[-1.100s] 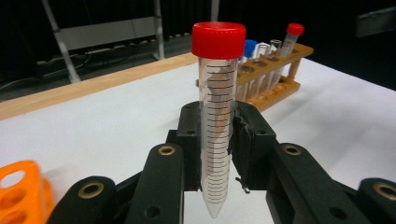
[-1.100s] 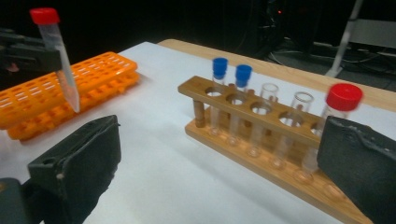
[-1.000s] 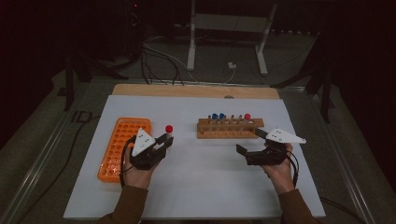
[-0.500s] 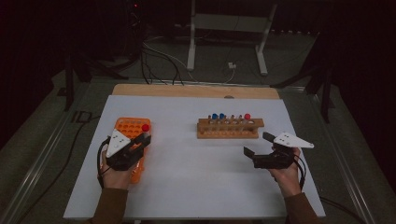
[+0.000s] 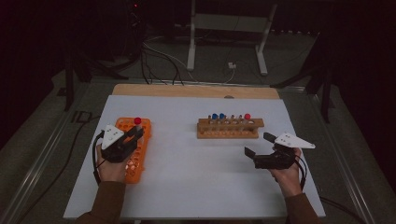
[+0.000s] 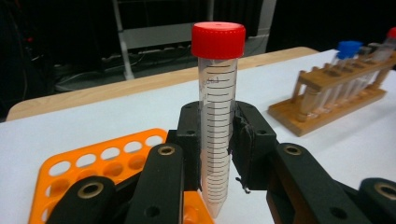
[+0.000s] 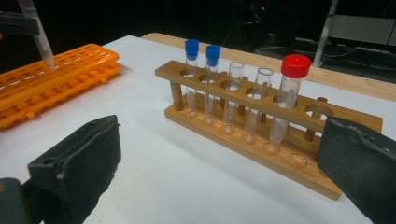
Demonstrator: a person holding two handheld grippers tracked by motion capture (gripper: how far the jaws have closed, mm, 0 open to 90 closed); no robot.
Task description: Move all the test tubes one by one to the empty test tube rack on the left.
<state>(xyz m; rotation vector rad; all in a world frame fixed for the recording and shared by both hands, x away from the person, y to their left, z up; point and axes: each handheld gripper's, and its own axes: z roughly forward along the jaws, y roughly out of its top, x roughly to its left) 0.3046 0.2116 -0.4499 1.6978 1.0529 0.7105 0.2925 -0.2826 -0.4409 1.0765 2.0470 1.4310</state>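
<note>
My left gripper [image 5: 135,132] [image 6: 218,154] is shut on a clear red-capped tube [image 6: 216,116] [image 5: 137,122], held upright with its tip just above the orange rack [image 5: 140,128] [image 6: 93,161] [image 7: 56,70]. The tube's tip [image 7: 45,56] hangs over that rack in the right gripper view. A wooden rack [image 5: 229,128] [image 7: 261,126] [image 6: 327,100] holds two blue-capped tubes [image 7: 201,79], two uncapped tubes and one red-capped tube [image 7: 289,93]. My right gripper [image 5: 259,145] [image 7: 219,168] stands open in front of the wooden rack, nothing between its jaws.
A white sheet [image 5: 196,177] covers the table, with a wooden strip [image 5: 196,91] along its far edge. Behind the table stand a metal frame [image 5: 229,42] and loose cables [image 5: 159,60] on the floor.
My left gripper has carried the red-capped tube leftward, from mid-table to above the orange rack. The right gripper has stayed in place.
</note>
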